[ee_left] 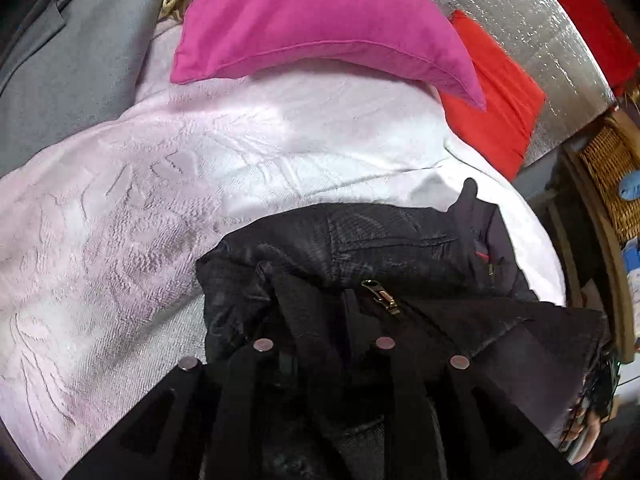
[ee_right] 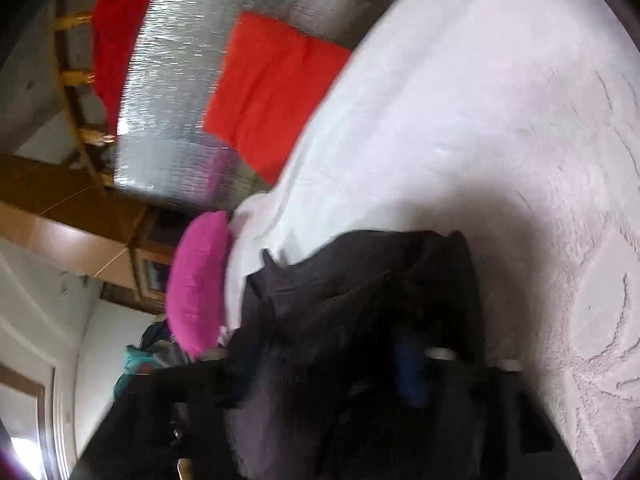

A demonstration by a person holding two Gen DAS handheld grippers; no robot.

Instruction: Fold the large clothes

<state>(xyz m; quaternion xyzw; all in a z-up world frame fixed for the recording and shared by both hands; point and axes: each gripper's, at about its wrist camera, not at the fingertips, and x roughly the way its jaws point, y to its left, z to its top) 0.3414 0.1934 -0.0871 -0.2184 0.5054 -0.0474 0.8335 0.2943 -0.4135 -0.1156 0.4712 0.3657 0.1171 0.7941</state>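
A pair of black jeans (ee_left: 384,248) with a brass zipper pull (ee_left: 384,296) lies bunched on the white textured bedspread (ee_left: 168,184). My left gripper (ee_left: 320,300) is shut on the jeans near the fly, the dark cloth pinched between its black fingers. In the blurred right wrist view my right gripper (ee_right: 360,344) is wrapped in the black jeans (ee_right: 360,272) and holds a fold of them above the bedspread (ee_right: 500,120); its fingertips are hidden by cloth.
A magenta pillow (ee_left: 304,24) and a red cushion (ee_left: 496,92) lie at the bed's head against a silver foil board (ee_left: 532,8). A grey garment (ee_left: 80,56) lies at far left. A wicker basket (ee_left: 612,176) stands right of the bed.
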